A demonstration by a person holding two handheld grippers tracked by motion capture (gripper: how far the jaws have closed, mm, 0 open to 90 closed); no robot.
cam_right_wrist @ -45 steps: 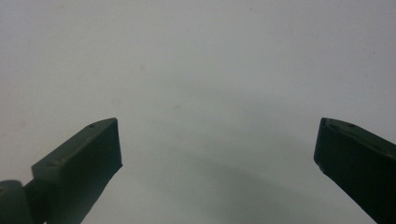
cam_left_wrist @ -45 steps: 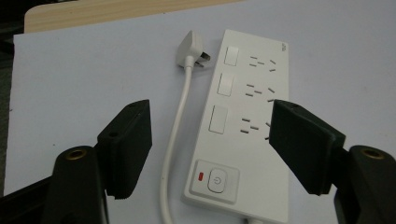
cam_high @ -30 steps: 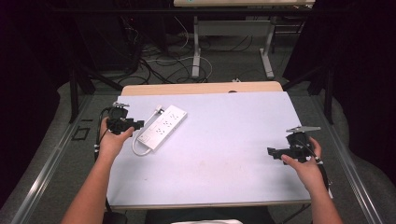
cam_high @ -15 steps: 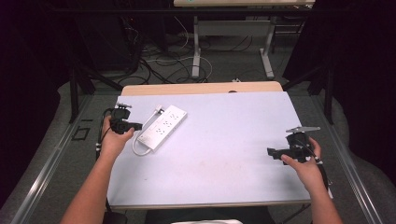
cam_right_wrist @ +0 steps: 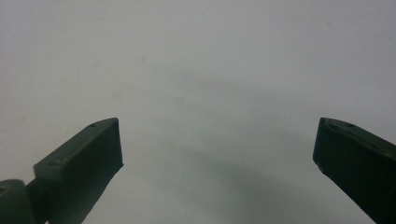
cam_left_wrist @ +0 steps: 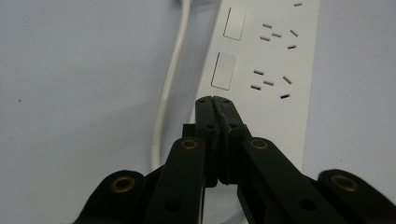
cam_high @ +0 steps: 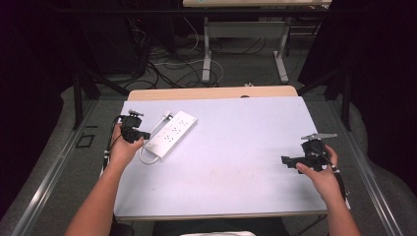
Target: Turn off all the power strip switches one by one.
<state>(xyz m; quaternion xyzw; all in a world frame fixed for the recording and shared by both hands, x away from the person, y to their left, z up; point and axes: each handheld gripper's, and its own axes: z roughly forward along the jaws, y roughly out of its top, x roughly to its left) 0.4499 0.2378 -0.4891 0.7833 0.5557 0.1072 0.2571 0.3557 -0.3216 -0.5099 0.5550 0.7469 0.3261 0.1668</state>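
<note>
White plastic power strip (cam_high: 172,134), long and flat, lies at an angle on the left part of the pale lavender table top (cam_high: 236,167), its far end pointing toward the back of the table. In the left gripper view its face (cam_left_wrist: 275,60) carries rectangular rocker switches down one side, each beside a cluster of narrow socket slots. A white round cable (cam_left_wrist: 170,84) runs along the strip's long edge and curls round in a loop at the near end (cam_high: 146,156).

The left gripper (cam_high: 139,133) sits just beside the strip's near end. Its black jaws have just been closing and now meet tip to tip with nothing between them, poised over the strip's edge below the lower switch (cam_left_wrist: 215,103).

The right gripper (cam_high: 286,161) rests well apart from the strip, near the table's right edge, its jaws wide apart over bare table (cam_right_wrist: 215,154).
</note>
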